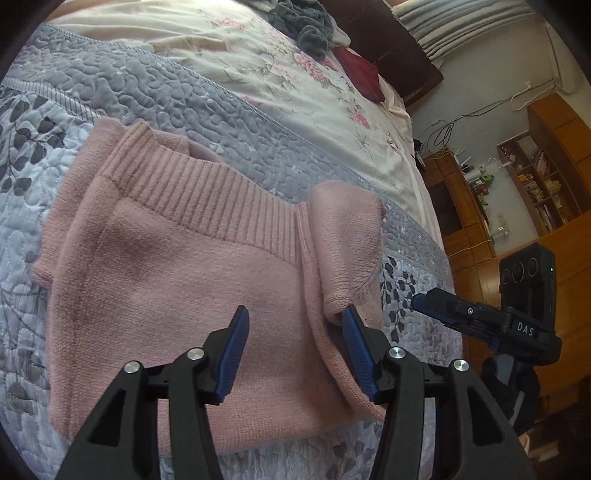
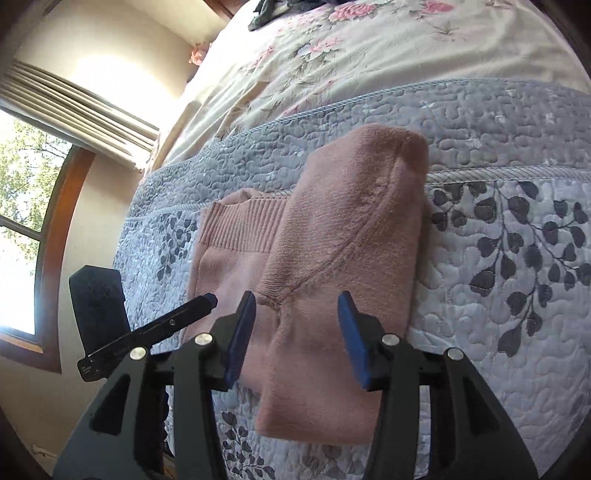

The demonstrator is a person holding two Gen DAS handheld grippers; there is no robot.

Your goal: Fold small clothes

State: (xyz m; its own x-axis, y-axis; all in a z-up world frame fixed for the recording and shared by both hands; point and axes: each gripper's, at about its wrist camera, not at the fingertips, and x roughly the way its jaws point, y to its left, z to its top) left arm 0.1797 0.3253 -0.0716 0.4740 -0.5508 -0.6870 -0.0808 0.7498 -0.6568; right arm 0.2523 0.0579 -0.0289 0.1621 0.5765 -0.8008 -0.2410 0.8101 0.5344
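**Pink sweater half-folded on the bed, both grippers empty**

So the pink knit sweater (image 1: 177,266) is lying flat on the grey quilted bedspread (image 1: 155,92), with one side flap folded over onto the body. The left gripper (image 1: 295,350) hangs right over its near edge, fingers spread apart and holding nothing. Same for the right gripper (image 2: 295,339): jaws wide, empty, hovering above the folded part. Some dark clothes (image 1: 306,26) sit piled further up the bed.

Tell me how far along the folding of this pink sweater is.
Partly done: the pink sweater lies on the quilt with one sleeve already folded over its body. Neither the left gripper nor the right gripper holds anything; both are open above it. The final folds remain.
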